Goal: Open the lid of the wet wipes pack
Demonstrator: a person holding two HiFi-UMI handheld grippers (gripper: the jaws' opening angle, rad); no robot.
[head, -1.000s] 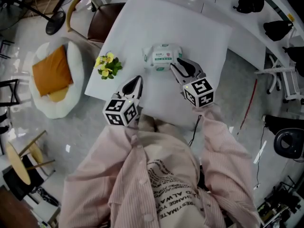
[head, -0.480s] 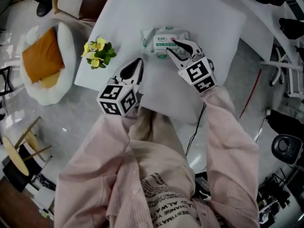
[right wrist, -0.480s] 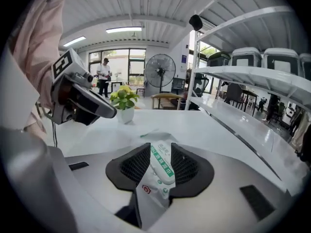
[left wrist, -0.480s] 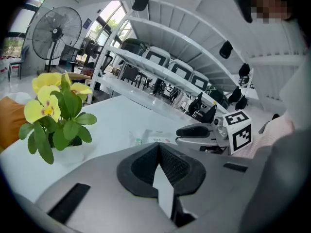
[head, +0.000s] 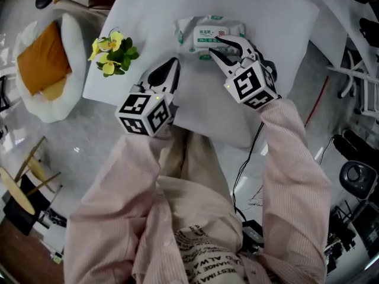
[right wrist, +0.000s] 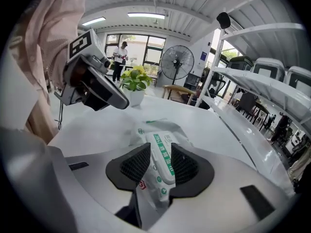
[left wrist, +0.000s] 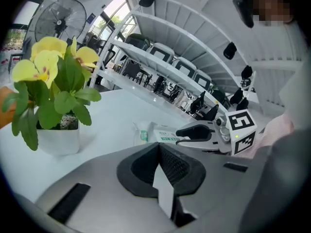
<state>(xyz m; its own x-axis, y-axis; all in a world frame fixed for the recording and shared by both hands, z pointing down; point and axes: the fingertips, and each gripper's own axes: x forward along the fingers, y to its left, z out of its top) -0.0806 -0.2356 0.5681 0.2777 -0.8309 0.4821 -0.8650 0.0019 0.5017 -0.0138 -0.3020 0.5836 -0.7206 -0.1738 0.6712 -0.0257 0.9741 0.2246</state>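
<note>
two grippers showed in the head view, over a white table. the wet wipes pack lay flat toward the table's far side, with a small potted flower well apart to its left. the right gripper reached onto the pack, its jaws spread over the label. the left gripper hung nearer the person, short of the pack.

in the left gripper view, the jaws stood pressed together with nothing between them. the pack lay ahead on the table.

in the right gripper view, the jaws stood apart and the pack's printed lid strip ran between the pads. nothing showed them squeezing it, so i read them as unclosed.

the step in hand looked like lining up on the lid flap, and the lid was not yet lifted. the next move would call for pinching the flap's free edge alone, not the soft body, then peeling it up and back. the left gripper would probably need to press the pack down so it did not rise too.
</note>
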